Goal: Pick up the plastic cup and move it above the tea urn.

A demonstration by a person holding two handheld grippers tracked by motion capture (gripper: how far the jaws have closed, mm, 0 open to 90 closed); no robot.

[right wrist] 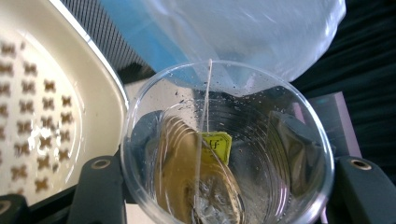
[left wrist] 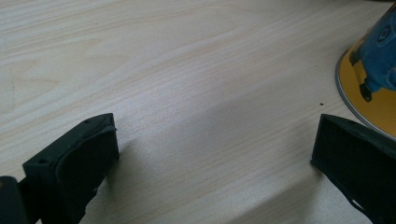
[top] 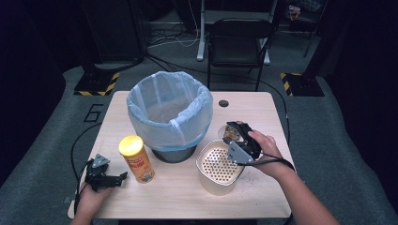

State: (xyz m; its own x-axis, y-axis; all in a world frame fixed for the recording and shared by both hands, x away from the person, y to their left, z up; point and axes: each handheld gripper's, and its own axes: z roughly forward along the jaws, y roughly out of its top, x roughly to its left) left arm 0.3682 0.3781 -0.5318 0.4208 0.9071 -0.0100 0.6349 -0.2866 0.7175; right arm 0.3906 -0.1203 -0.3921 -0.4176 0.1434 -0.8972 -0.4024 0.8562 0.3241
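Observation:
My right gripper is shut on a clear plastic cup, held tilted beside the cream strainer basket. Inside the cup lie a wet tea bag, its string and a yellow tag. The jaws press the cup's wall from both sides. My left gripper rests open on the table near the front left, nothing between its fingers. A yellow chip can stands just right of it; its base shows at the edge of the left gripper view.
A wire bin lined with a blue bag stands mid-table behind the can and basket; its bag hangs right behind the cup. A folding chair stands beyond the table's far edge. Crumbs lie near the basket.

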